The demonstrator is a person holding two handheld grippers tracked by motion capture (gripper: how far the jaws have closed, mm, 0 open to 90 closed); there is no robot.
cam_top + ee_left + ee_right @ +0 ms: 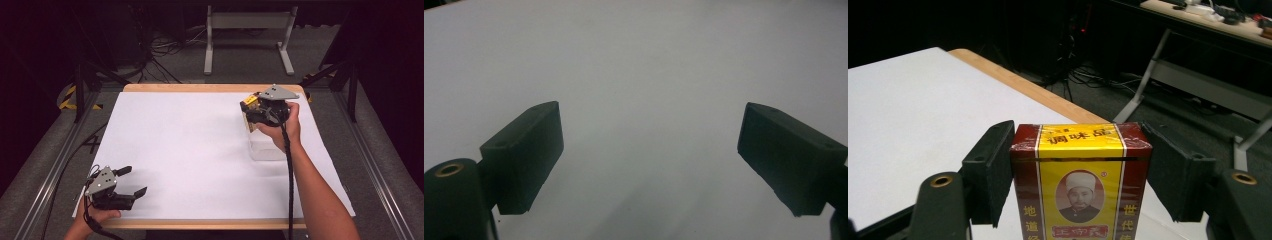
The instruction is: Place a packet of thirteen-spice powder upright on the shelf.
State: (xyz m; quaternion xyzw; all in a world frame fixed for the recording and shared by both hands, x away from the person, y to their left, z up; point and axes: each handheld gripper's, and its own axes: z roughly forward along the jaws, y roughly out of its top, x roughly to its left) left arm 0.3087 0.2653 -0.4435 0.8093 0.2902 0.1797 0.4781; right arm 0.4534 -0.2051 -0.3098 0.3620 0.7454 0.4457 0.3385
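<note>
Right gripper view | seasoning box (1080, 180) clamped between right tongs (1080, 172) | upright

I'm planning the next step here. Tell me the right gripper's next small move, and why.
Probably lower the box toward the clear container just below the right gripper: its jaws clamp the box's sides, held above the table.
</note>
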